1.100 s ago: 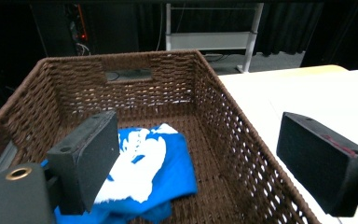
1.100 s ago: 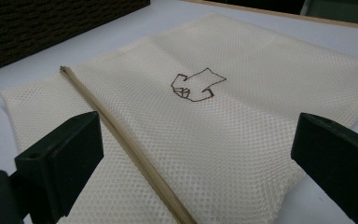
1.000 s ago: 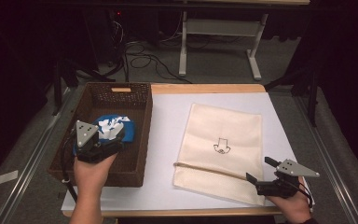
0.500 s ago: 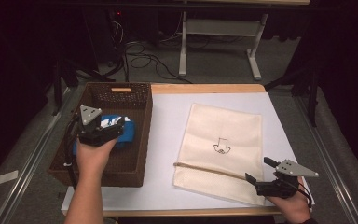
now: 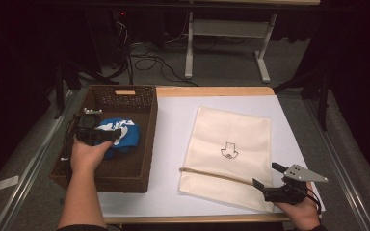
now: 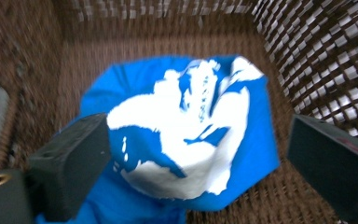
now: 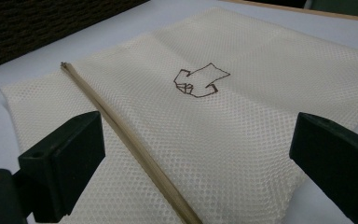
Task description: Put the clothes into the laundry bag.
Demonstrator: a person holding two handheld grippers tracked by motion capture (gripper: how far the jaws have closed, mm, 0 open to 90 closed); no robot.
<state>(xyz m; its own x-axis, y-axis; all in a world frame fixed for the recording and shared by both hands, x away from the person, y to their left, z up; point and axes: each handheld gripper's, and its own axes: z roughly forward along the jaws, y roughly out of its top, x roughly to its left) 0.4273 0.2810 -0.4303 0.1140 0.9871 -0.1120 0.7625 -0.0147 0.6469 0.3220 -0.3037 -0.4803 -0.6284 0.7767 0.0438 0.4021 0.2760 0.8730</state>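
At centre left, the left gripper (image 5: 107,135), jaws apart, is straddling the blue cloth (image 6: 186,135) in the basket (image 5: 147,139) to grab it; the right gripper (image 5: 267,180), lower right, jaws apart, is waiting at the mesh bag (image 5: 229,149).

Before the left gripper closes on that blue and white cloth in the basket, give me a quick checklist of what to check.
1. Left gripper open: ok, its fingers stand wide apart.
2. Blue and white cloth between the fingers: ok, it lies centred in the left gripper view.
3. Cloth inside the wicker basket: ok, on the basket floor near the right wall.
4. Fingers already touching the cloth: cannot tell, the view is blurred.
5. Right gripper open and empty: ok, over the near edge of the cream mesh bag.
6. Bag's zipper open to take the cloth: cannot tell.
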